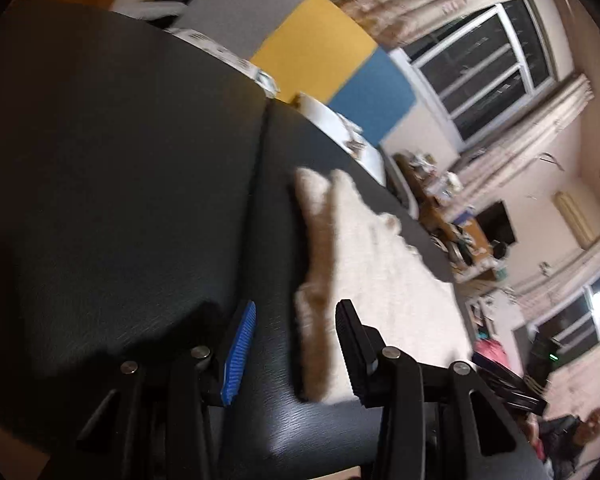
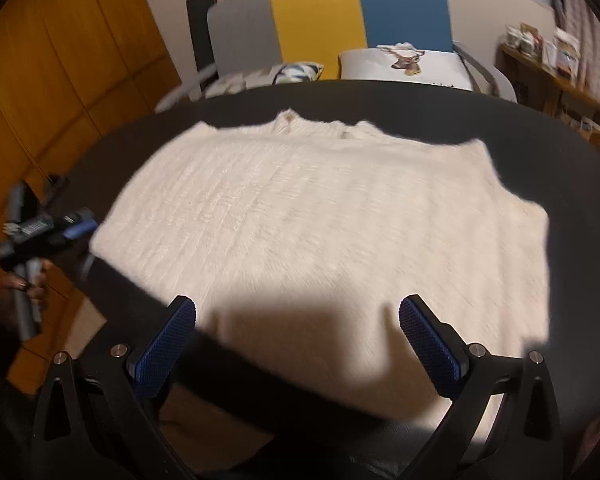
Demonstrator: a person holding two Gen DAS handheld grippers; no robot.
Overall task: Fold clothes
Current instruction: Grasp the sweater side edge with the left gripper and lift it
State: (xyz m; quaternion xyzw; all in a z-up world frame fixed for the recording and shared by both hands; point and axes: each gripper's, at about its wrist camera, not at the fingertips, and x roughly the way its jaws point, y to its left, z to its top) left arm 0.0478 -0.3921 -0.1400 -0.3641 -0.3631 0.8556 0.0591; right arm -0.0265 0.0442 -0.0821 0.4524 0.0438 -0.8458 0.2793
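Observation:
A fluffy cream sweater [image 2: 320, 216] lies spread flat on a black table [image 2: 572, 168], collar toward the far edge. My right gripper [image 2: 300, 344] hovers open and wide over the sweater's near hem, nothing between its fingers. In the left wrist view the sweater [image 1: 380, 256] shows side-on, with a raised side edge [image 1: 318, 280] showing a tan underside. My left gripper [image 1: 296, 346] is open, and that edge runs into the gap between its fingers without being clamped. From the right wrist view the left gripper [image 2: 48, 232] is at the table's left edge, held by a hand [image 2: 24, 284].
Beyond the table stands a grey, yellow and blue panel [image 2: 360, 12] with cushions [image 2: 404, 64] in front. Wooden doors [image 2: 60, 60] fill the left. A cluttered shelf [image 2: 560, 64] is at the right. Windows with curtains [image 1: 492, 60] show in the left wrist view.

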